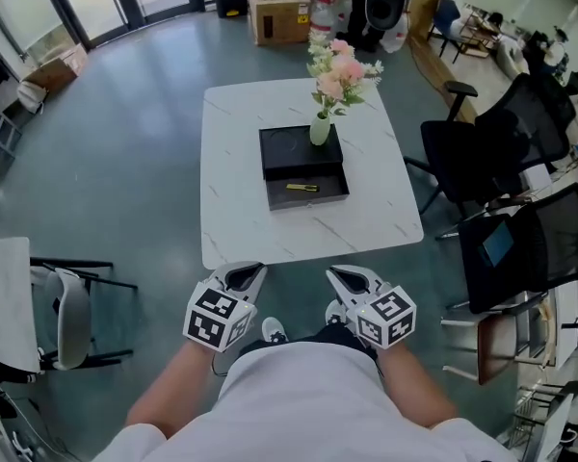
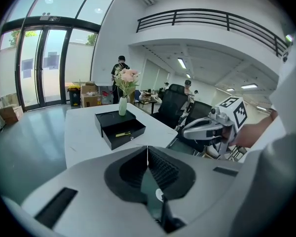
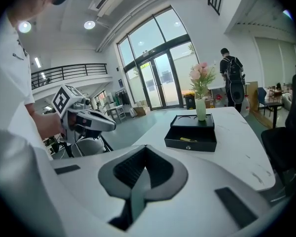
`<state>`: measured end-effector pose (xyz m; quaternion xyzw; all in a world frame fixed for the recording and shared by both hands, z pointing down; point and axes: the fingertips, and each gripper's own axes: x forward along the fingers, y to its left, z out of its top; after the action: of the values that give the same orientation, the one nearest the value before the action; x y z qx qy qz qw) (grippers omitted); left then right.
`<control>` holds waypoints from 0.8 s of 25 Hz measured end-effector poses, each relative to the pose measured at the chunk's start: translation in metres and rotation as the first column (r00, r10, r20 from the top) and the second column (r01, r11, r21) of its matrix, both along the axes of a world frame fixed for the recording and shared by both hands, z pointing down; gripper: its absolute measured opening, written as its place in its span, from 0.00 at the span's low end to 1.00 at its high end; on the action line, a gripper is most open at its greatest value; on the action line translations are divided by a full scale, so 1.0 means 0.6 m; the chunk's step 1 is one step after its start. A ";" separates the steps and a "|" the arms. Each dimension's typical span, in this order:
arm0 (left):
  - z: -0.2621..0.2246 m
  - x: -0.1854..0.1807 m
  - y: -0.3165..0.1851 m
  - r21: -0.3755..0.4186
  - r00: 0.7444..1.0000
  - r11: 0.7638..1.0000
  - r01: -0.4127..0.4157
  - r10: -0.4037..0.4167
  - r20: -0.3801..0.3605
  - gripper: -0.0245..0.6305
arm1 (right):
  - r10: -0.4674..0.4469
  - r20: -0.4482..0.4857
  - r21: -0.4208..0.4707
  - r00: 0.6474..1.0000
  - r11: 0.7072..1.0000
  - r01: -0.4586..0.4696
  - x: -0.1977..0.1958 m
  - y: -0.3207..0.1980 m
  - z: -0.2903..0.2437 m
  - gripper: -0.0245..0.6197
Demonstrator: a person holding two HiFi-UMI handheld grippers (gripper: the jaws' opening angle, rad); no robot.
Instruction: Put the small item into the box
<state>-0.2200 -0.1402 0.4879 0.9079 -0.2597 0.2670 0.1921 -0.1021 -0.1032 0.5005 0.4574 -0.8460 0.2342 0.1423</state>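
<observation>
Both the left gripper (image 1: 243, 275) and right gripper (image 1: 348, 278) are closed and empty, the black box (image 1: 291, 148) well ahead of them

The yellow item (image 1: 302, 188) is too small to identify

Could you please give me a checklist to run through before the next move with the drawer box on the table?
1. Left hand-held gripper empty, jaws together: ok.
2. Right hand-held gripper empty, jaws together: ok.
3. Drawer of the black box open: ok.
4. Small yellow item lying inside the drawer: ok.
5. Vase of flowers upright on the box top: ok.
6. Both hand-held grippers over the white table: not ok, both are short of its near edge.
</observation>
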 end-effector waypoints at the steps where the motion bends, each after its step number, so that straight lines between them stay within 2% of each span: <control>1: -0.003 0.001 0.001 0.006 1.000 1.000 0.003 -0.003 -0.002 0.06 | -0.001 -0.003 0.003 1.000 1.000 0.001 0.002 0.001 -0.001 0.06; 7: 0.006 0.013 0.001 -0.003 0.999 0.999 0.054 -0.054 0.000 0.06 | -0.028 -0.020 0.027 0.999 0.999 0.028 0.023 0.000 -0.018 0.06; 14: -0.010 0.081 0.016 0.016 0.997 0.997 0.070 -0.070 -0.028 0.06 | -0.076 -0.036 0.031 0.996 0.997 0.077 0.071 0.017 -0.029 0.06; 20: -0.011 0.104 0.034 0.019 0.996 0.995 0.093 -0.093 -0.016 0.06 | -0.092 -0.019 0.025 0.996 0.995 0.092 0.100 0.025 -0.024 0.06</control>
<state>-0.1576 -0.1200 0.4813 0.8986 -0.3030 0.2483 0.1974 -0.0418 -0.0881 0.4859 0.4220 -0.8678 0.2121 0.1547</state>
